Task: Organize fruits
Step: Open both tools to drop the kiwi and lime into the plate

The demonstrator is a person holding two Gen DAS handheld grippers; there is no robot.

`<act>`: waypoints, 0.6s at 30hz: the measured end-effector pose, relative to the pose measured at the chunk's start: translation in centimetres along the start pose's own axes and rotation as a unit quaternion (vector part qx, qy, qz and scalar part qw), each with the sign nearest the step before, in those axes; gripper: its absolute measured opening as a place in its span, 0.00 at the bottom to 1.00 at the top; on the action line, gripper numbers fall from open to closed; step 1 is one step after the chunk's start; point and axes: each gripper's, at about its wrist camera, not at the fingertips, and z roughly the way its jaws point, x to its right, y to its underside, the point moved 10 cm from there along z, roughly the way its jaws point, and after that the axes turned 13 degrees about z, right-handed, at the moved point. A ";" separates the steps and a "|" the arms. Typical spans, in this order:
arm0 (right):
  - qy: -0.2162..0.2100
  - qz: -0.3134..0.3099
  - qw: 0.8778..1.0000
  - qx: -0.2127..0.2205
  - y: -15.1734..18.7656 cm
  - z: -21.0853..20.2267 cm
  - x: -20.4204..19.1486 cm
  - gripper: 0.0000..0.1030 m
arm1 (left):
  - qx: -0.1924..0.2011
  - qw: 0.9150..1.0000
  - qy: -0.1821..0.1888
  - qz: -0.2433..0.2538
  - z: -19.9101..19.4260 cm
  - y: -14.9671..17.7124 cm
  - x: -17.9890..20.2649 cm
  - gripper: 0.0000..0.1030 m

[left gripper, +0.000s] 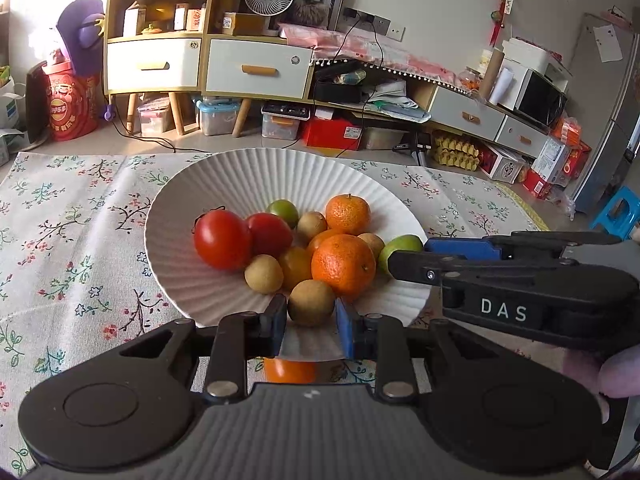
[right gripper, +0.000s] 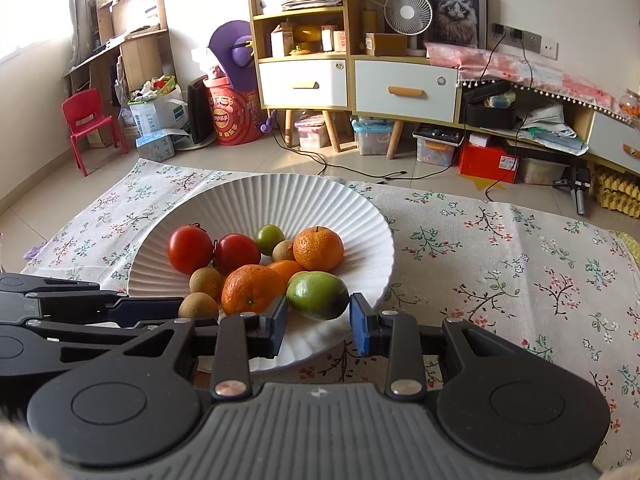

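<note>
Two hand-held grippers meet at the near rim of a ribbed white plate (right gripper: 280,192) on a floral-clothed table (right gripper: 520,260), low in the centre of both views. The left hand-held gripper (left gripper: 311,314) pinches a small brown longan (left gripper: 311,302) between its blue pads; the right hand-held gripper (right gripper: 318,314) pinches a green fruit (right gripper: 318,294), which shows at centre right of the left view, half behind the right jaws. Tomatoes (right gripper: 190,250), mandarins (right gripper: 318,248) and more longans fill the plate's middle.

The step looks like setting both fruits down or lifting them clear; either way each should probably move slowly and straight, since the neighbouring mandarin (left gripper: 344,264) touches the gripped longan and could roll.

An orange object (left gripper: 290,370) under the left jaws is mostly hidden, and whether it lies on the cloth cannot be told. Whether either fruit rests on the plate or hangs free is unclear, as is pad contact on the green fruit's right side
</note>
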 end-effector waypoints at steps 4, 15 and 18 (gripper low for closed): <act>-0.002 0.002 1.000 0.000 0.0 0.0 0.0 0.30 | 0.001 1.000 -0.005 0.005 -0.1 -0.1 0.0 0.24; 0.004 0.022 1.000 0.017 -1.0 -1.2 0.5 0.55 | 0.003 0.999 -0.025 0.029 -1.5 -0.7 0.7 0.65; 0.009 0.029 0.999 0.021 -1.1 -1.7 0.7 0.64 | -0.003 0.999 -0.033 0.029 -2.1 -0.7 0.6 0.77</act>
